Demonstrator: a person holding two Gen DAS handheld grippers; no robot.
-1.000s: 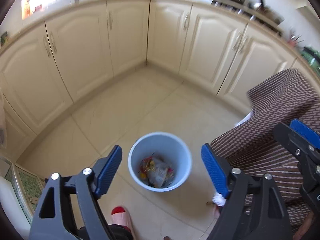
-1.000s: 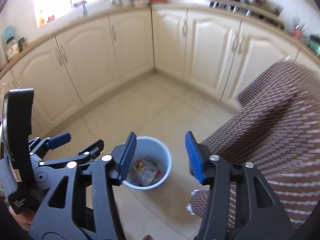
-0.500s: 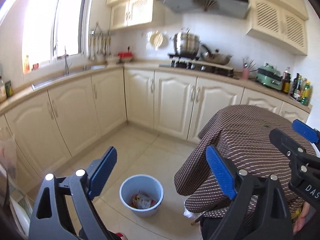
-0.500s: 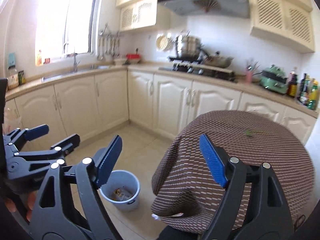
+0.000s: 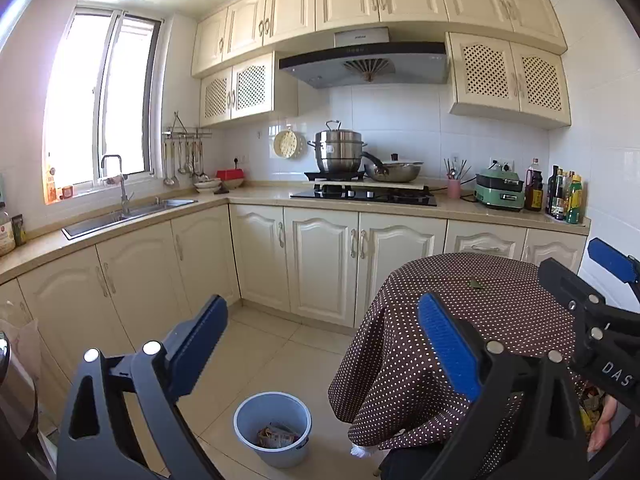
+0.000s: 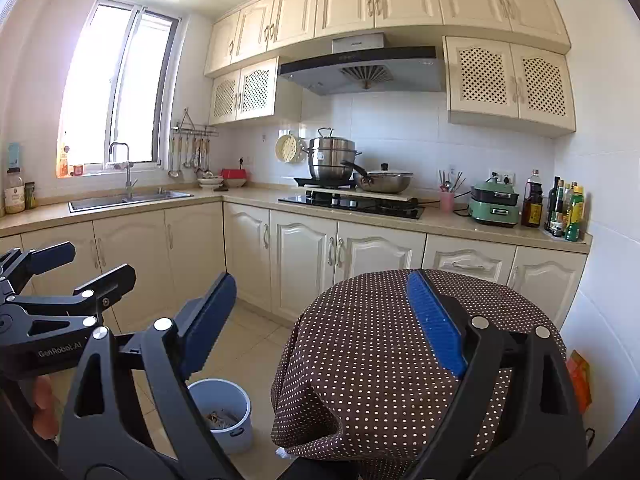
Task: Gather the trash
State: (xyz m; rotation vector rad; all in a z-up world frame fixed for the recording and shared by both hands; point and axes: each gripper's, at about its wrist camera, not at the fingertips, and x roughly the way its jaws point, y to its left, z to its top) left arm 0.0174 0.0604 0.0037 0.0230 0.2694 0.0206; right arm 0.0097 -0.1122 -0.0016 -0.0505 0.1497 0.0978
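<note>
Left wrist view: the left gripper [image 5: 320, 344] holds its blue jaws spread wide with nothing between them, having just opened further, and the bin [image 5: 273, 424] stands on the tiled floor below and between them, well apart from both pads. Crumpled wrappers [image 5: 278, 436] lie in the bottom of the bin, which sits just beside the hanging edge of the dotted cloth [image 5: 400, 360] covering a round table. A small greenish scrap [image 5: 475, 282] lies on top of the cloth, beyond the right-hand jaw. The right gripper [image 6: 320, 316] also stands wide open and empty, its jaws just widened too; from its camera the bin [image 6: 224, 412] shows under the left-hand jaw, partly hidden by it. Part of the right gripper juts in at the right edge of the left view, printed "DAS" before the frame cuts it off; in the right view the left gripper's body reads "GenRobot.AI". Only the right view shows an orange packet [image 6: 578, 376] low by the wall to the right of the table. Bottle labels on the counter [image 5: 256, 196] are too small to read.
</note>
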